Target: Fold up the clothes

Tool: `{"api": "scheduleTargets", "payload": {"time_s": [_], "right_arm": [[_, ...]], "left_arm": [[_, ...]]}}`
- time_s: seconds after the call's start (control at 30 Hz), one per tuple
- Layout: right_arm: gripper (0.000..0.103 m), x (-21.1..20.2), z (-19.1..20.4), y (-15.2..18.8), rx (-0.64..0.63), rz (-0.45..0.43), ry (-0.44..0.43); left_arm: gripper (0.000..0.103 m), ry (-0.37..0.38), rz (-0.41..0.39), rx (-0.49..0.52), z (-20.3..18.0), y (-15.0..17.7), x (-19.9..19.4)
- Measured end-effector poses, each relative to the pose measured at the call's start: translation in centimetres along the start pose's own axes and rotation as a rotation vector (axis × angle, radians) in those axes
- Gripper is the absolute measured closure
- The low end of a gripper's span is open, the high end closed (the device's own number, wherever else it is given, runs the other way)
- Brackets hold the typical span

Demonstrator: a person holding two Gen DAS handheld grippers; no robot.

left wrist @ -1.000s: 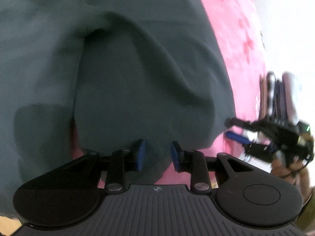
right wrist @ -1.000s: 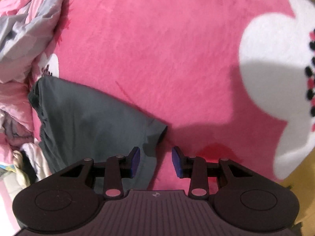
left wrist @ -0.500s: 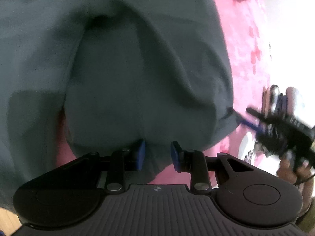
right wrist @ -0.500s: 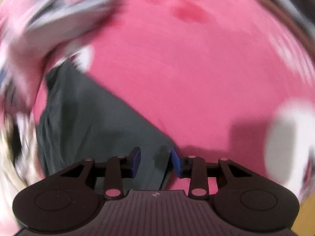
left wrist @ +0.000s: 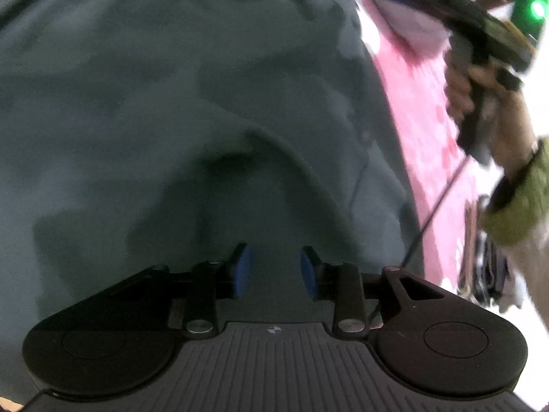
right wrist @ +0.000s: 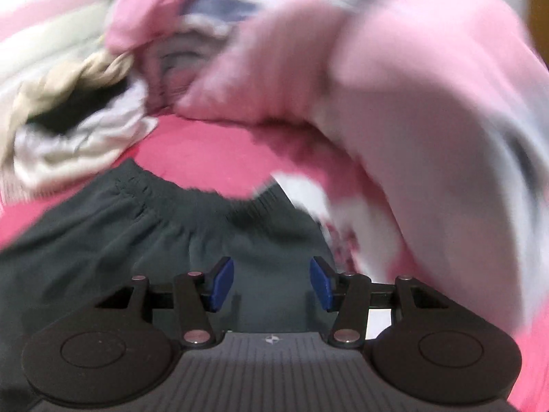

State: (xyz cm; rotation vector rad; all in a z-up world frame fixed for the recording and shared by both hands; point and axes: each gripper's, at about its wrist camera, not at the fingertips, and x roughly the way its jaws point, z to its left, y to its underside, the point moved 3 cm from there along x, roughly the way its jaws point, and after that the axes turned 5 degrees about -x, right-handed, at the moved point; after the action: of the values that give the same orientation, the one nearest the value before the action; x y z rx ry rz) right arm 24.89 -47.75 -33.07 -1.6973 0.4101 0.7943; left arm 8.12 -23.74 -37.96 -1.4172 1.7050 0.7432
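Across the pink blanket (right wrist: 206, 151) lies the dark grey-green garment (left wrist: 171, 103), which fills most of the left wrist view and the lower left of the right wrist view. Its fabric is plain, matte and soft, with one deep raised fold arching over a shadowed hollow just ahead of the left gripper (left wrist: 274, 271). In the right wrist view the garment shows a gathered, puckered band (an elasticated edge, by its look) running along its far side, with a short ribbed section to the right of it. Beyond that edge sits a heap of other laundry (right wrist: 343, 51), pink, white and grey, heavily blurred; a beige and white bundle (right wrist: 68, 103) lies to its left. The left gripper's blue pads (left wrist: 242, 271) stand apart with garment fabric between and beneath them; contact cannot be confirmed. The right gripper (right wrist: 271, 283) is likewise apart, wider, its pads poised over the garment near the ribbed section, gripping nothing. At the right edge of the left wrist view, a hand (left wrist: 463, 86) in an olive sleeve (left wrist: 514, 206) grasps the other gripper's handle, a green indicator light (left wrist: 537, 8) glowing above it.
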Motion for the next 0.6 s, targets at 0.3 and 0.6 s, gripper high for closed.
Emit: {"api": "scheduleTargets", "payload": {"time_s": [0.3,0.6], "right_arm": [[0.078,6.6,2.8,-2.3,-0.108,0.07,-0.061],[0.08,10.9,1.6,-3.2,0.022,0.058,0.005]], "left_arm": [[0.071,-0.009,-0.072,-0.028,3.1,-0.6,-2.2],[0.071,-0.028,-0.072,-0.016,5.2,0.2,-3.0]]}}
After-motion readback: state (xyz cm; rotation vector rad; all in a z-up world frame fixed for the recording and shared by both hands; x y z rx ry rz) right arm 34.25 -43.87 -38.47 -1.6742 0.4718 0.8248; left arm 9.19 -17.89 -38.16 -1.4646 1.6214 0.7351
